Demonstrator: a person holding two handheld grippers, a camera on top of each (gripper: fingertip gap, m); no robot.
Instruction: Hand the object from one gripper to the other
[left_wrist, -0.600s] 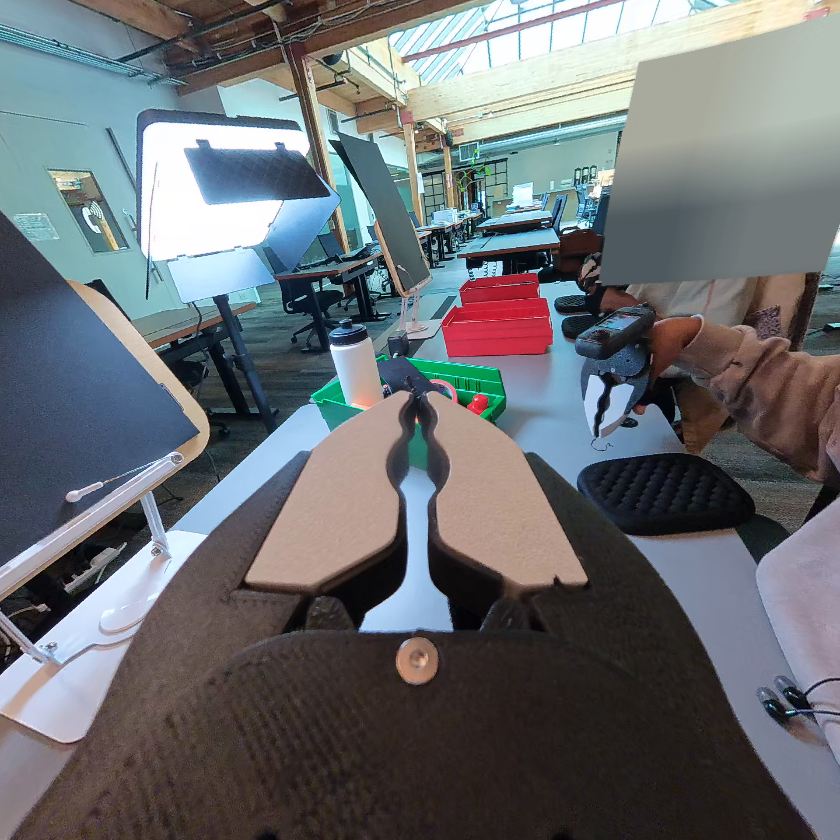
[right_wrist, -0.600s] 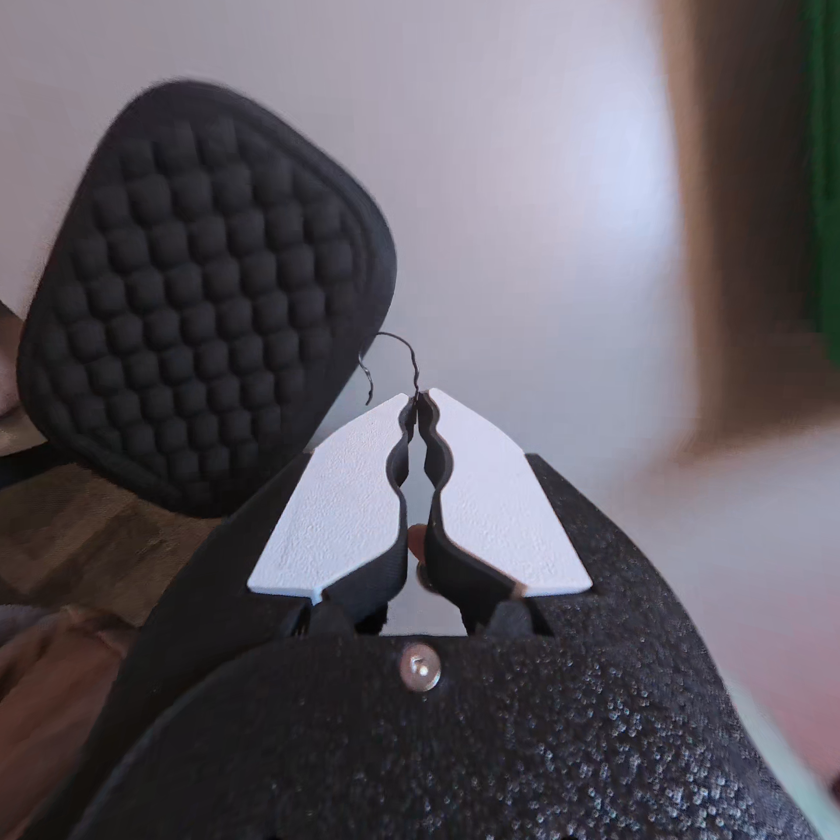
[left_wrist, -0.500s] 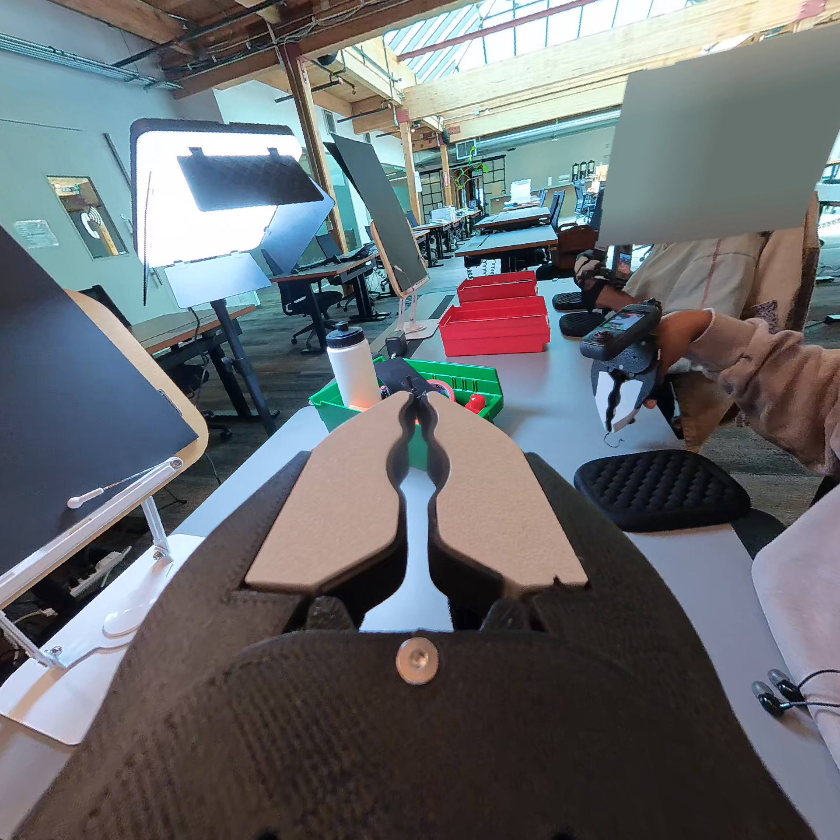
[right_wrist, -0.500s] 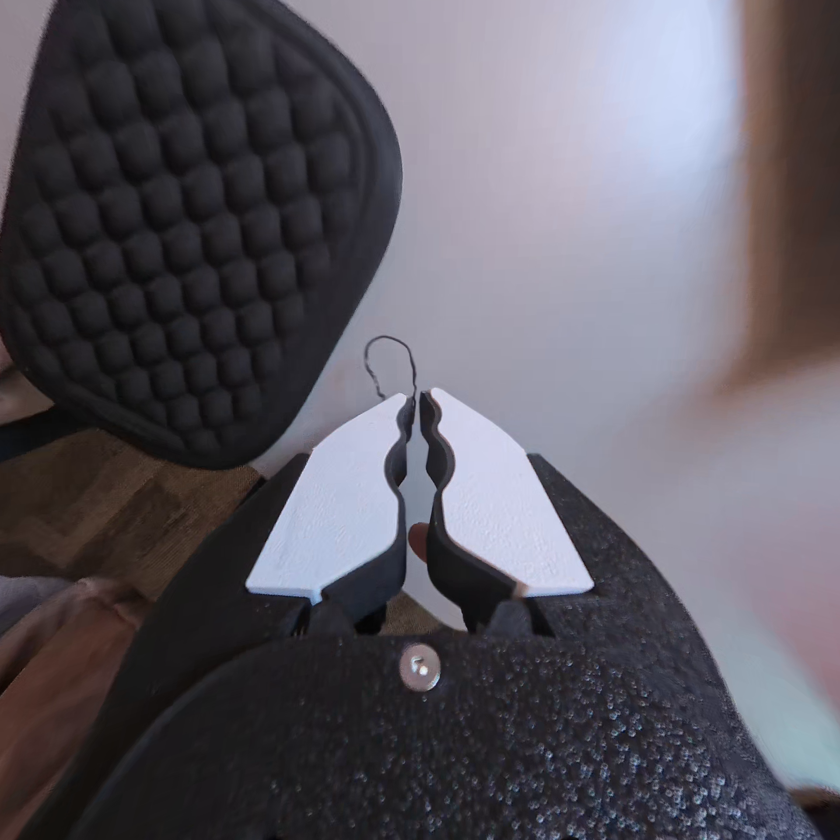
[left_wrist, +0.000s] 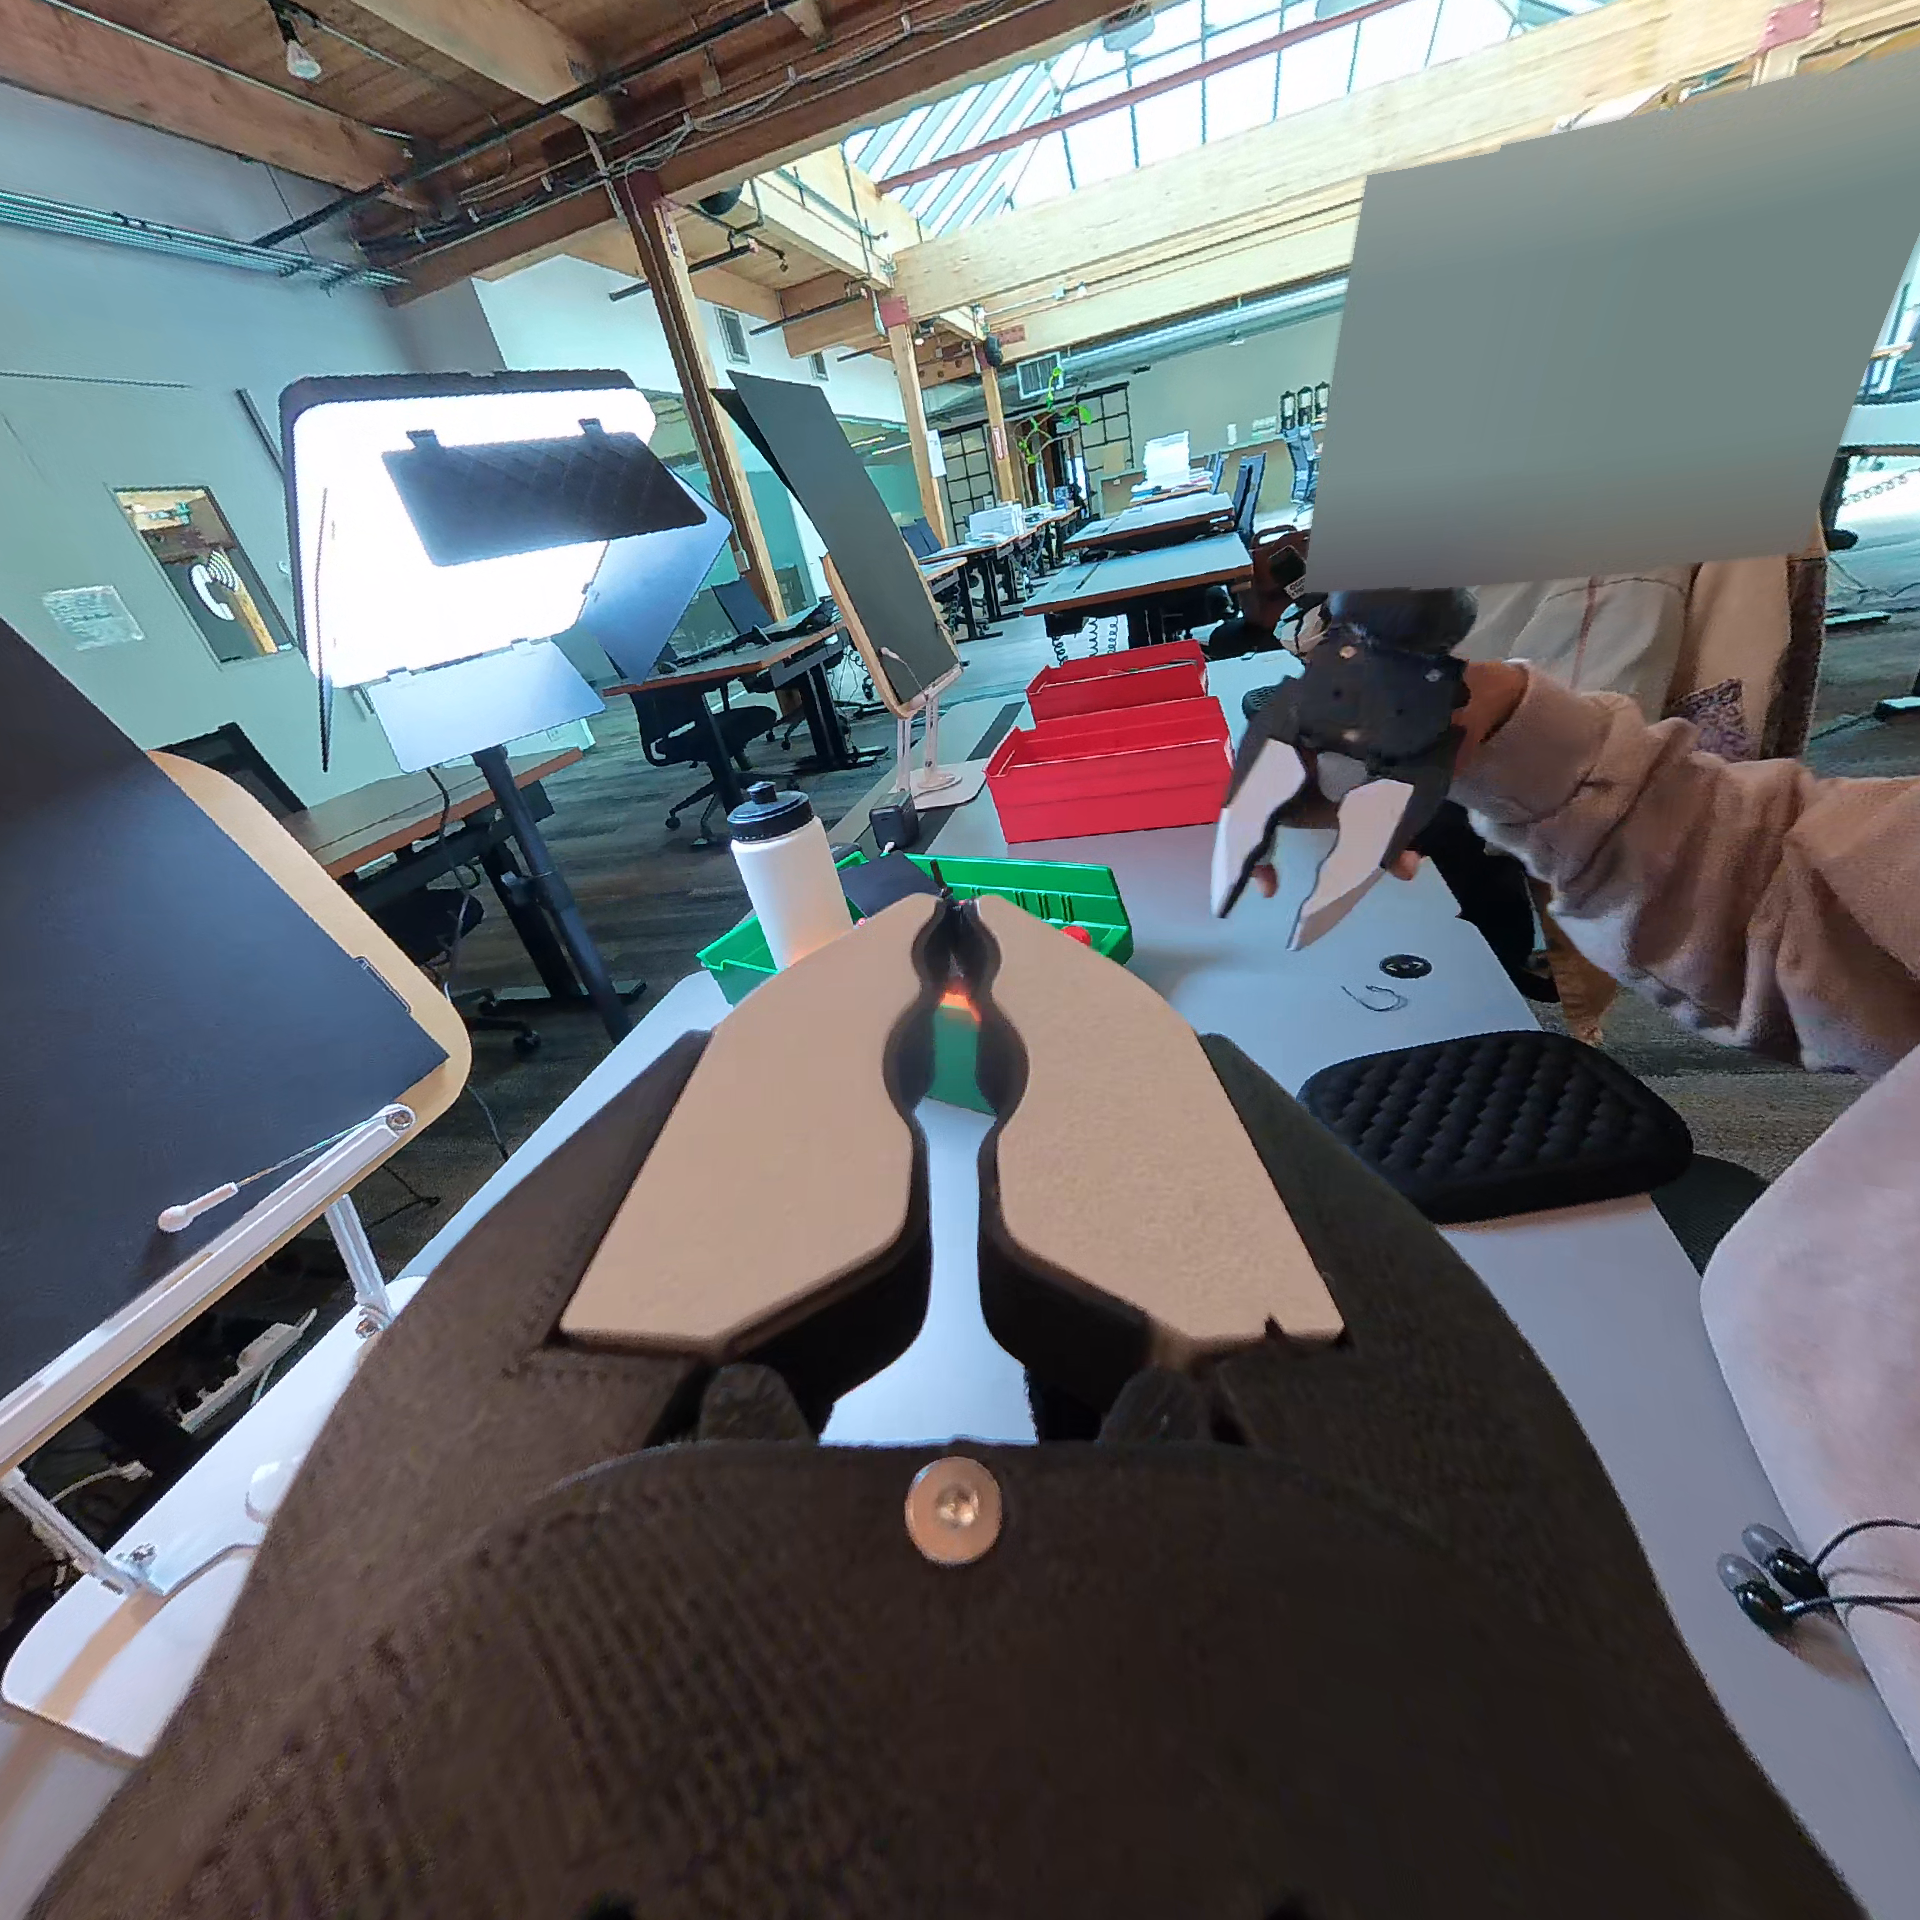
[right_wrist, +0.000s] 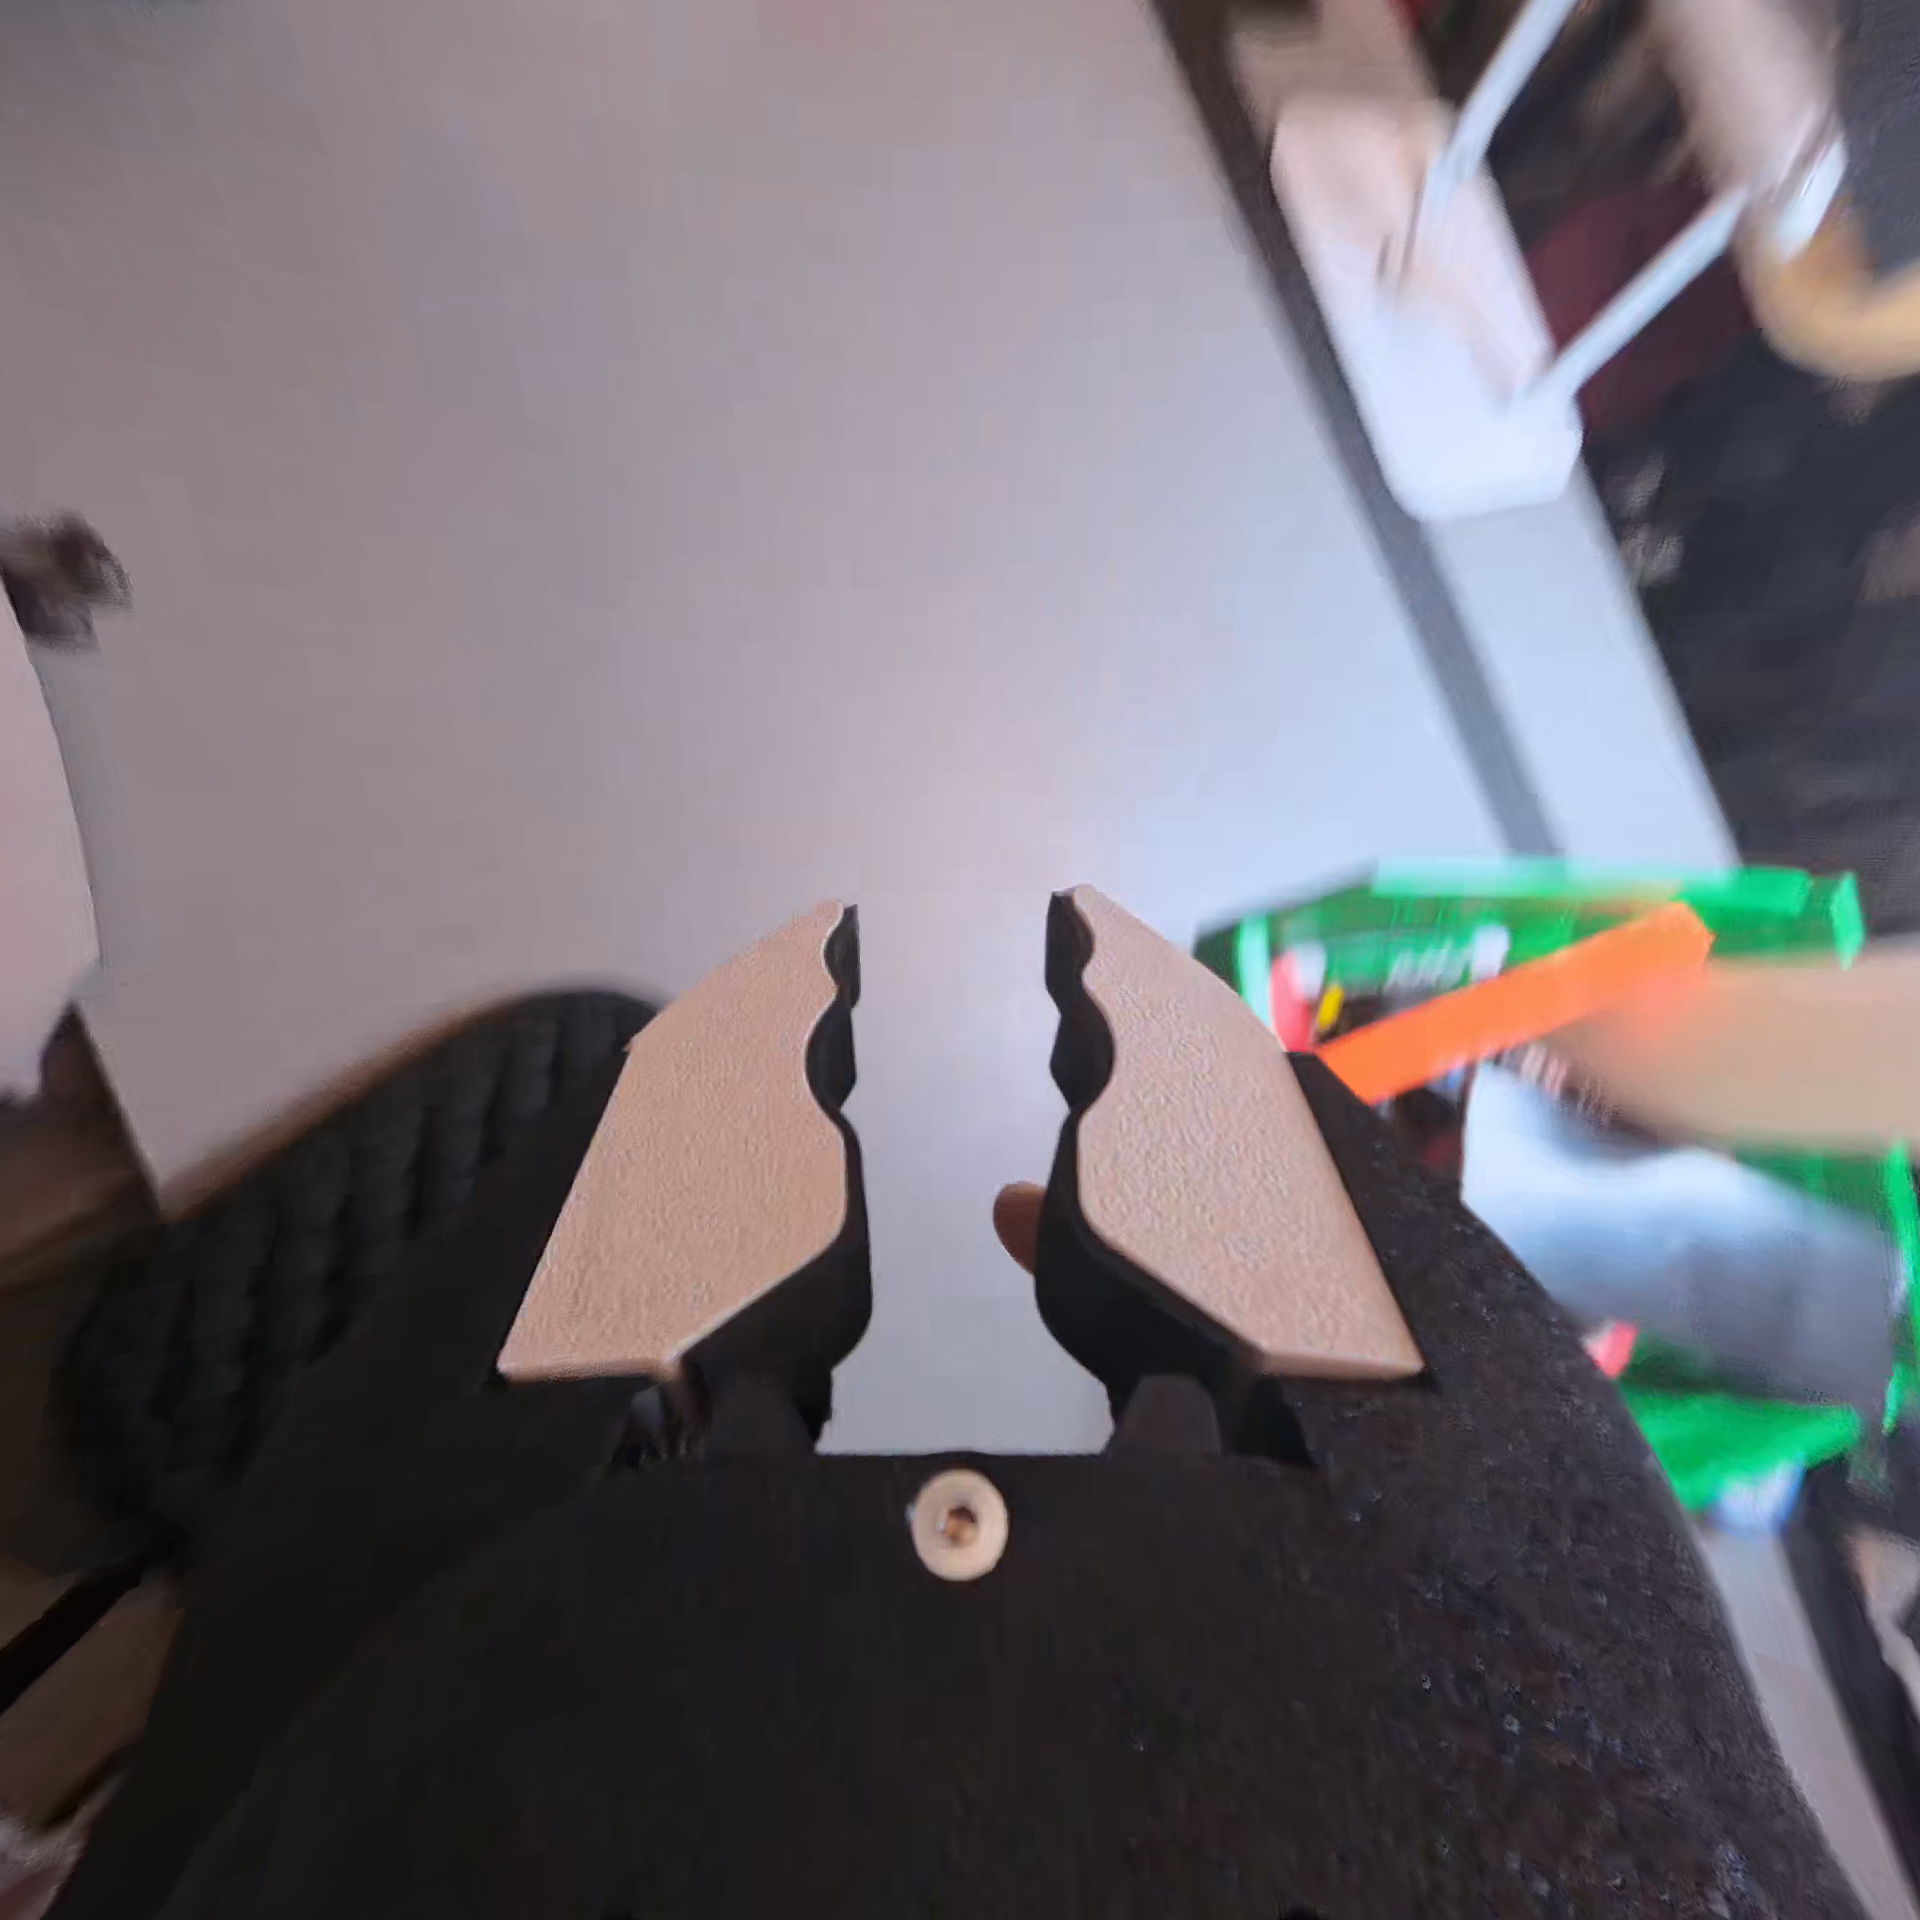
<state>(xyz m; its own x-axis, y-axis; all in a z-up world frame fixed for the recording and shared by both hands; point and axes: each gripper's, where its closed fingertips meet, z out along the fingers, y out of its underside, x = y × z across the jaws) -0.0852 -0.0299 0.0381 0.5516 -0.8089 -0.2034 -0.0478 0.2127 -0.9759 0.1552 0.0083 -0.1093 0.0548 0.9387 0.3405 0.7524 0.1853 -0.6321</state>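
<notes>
A green bin (left_wrist: 1023, 902) sits on the grey table (left_wrist: 1299, 997), a white water bottle (left_wrist: 787, 871) touching or just beside it, red bins (left_wrist: 1110, 781) beyond, a black textured pad (left_wrist: 1496, 1117) near; the bin's orange strip (right_wrist: 1507, 1013) is blurred, perhaps a tool

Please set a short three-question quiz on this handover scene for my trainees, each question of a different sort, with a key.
1. True or false: the right gripper is shut on the hook.
2. Multiple choice: the hook lies (A) in the green bin, (B) on the table, (C) on the black pad.
3. Fill in: the left gripper is ____.
Key: 1 false, it is open and empty; 2 B; 3 shut.
</notes>
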